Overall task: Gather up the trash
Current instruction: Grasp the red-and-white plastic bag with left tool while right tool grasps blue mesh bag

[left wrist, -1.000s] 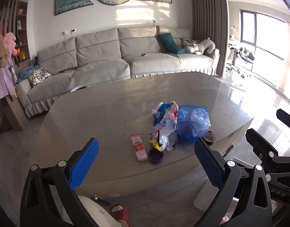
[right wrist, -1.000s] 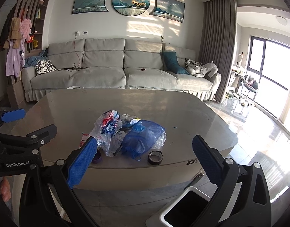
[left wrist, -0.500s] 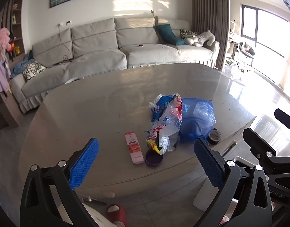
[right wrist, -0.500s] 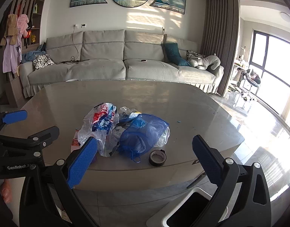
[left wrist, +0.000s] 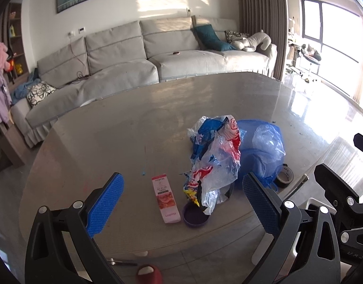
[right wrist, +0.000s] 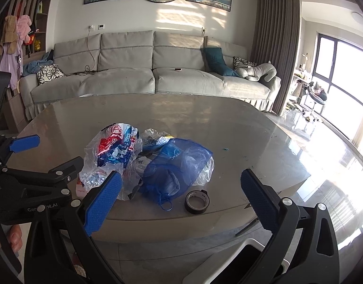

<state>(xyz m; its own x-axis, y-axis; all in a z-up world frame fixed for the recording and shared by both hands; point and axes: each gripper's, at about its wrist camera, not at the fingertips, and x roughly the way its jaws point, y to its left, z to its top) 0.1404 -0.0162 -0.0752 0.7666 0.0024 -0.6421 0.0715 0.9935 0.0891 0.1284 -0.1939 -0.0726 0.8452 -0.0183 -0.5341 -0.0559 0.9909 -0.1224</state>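
A pile of trash lies near the front edge of the grey table (left wrist: 115, 142): a clear printed plastic bag (left wrist: 217, 158), a blue plastic bag (left wrist: 262, 151), a pink carton (left wrist: 166, 198), a purple lid (left wrist: 195, 216) and a black tape roll (left wrist: 284, 177). In the right wrist view the printed bag (right wrist: 110, 153), blue bag (right wrist: 179, 168) and tape roll (right wrist: 196, 201) lie ahead. My left gripper (left wrist: 181, 206) is open above the carton and lid. My right gripper (right wrist: 179, 203) is open in front of the blue bag, at the table edge.
A white bin (right wrist: 250, 260) with a dark opening stands on the floor below the table edge, under my right gripper. A grey sofa (right wrist: 153, 75) runs behind the table. A red slipper (left wrist: 148, 272) lies on the floor. Windows are at the right.
Both grippers have moved forward and closer to the trash pile, which now looks larger. Both stay open.
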